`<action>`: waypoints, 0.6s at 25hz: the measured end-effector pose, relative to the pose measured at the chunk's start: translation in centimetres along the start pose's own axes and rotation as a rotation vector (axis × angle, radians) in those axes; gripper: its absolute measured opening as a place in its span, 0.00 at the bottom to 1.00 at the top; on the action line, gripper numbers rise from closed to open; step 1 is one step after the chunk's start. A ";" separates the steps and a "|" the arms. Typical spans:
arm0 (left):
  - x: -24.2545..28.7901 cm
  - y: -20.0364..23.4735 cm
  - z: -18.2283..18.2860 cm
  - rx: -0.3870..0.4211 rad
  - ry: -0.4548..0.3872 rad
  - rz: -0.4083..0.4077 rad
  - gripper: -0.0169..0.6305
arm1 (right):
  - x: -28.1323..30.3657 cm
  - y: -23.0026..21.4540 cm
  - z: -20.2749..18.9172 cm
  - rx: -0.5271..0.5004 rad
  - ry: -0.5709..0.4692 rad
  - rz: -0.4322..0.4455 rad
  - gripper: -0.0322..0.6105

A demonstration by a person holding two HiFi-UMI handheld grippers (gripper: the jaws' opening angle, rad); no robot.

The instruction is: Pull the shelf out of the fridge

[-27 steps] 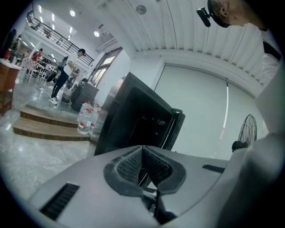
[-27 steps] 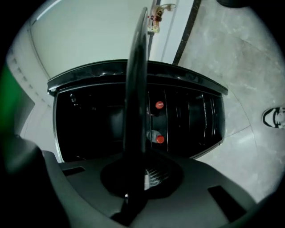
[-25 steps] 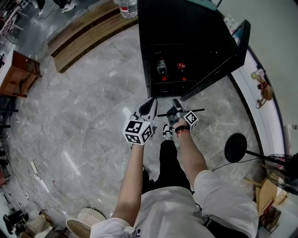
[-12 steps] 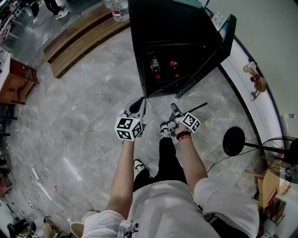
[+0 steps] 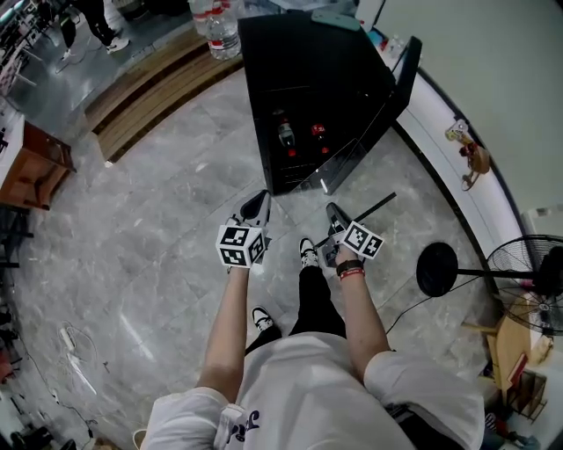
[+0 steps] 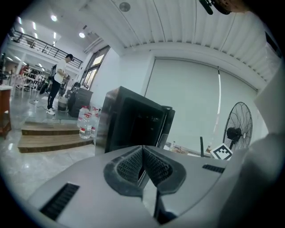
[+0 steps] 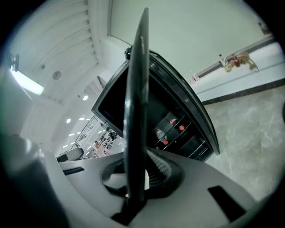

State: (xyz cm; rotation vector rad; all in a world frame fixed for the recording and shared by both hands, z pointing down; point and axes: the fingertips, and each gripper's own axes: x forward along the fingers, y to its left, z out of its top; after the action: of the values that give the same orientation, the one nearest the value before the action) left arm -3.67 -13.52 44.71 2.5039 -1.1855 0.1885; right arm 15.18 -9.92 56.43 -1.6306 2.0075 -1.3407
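Observation:
The black fridge [image 5: 308, 70] stands with its door [image 5: 400, 70] swung open to the right; bottles [image 5: 285, 134] with red caps sit on a lower rack inside. My right gripper [image 5: 332, 213] is shut on the pulled-out shelf [image 5: 374, 206], a thin glass panel with a dark edge, held in the air in front of the fridge. In the right gripper view the shelf [image 7: 136, 111] stands edge-on between the jaws of the right gripper [image 7: 136, 178]. My left gripper [image 5: 259, 204] hangs beside it, shut and holding nothing, as the left gripper view [image 6: 143, 149] shows, facing the fridge [image 6: 133, 124].
A standing fan [image 5: 528, 264] with a round black base [image 5: 437, 268] is at the right. Water bottles [image 5: 220, 22] and a wooden step [image 5: 149, 79] lie left of the fridge, a wooden cabinet [image 5: 35, 149] at far left. The floor is grey marble.
Both grippers have drawn back from the fridge and risen. The right one has rolled, so the shelf's dark edge now slants up to the right instead of lying level.

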 end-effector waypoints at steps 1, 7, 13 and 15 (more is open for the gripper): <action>-0.4 -0.1 0.2 0.003 -0.001 0.008 0.05 | -0.5 0.5 0.3 -0.026 -0.001 -0.004 0.09; -2.9 -0.6 1.8 0.028 -0.006 0.040 0.05 | -3.3 4.2 1.9 -0.134 -0.027 0.002 0.09; -5.4 -1.3 4.0 0.050 -0.041 0.050 0.05 | -6.2 8.0 3.9 -0.236 -0.099 0.008 0.09; -6.0 -1.6 4.6 0.069 -0.051 0.050 0.05 | -7.0 9.2 4.7 -0.273 -0.119 0.010 0.09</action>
State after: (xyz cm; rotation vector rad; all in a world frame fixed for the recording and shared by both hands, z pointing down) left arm -6.47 -10.00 38.41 2.5539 -1.2839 0.1818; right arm 14.74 -6.55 44.49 -1.7625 2.1983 -0.9737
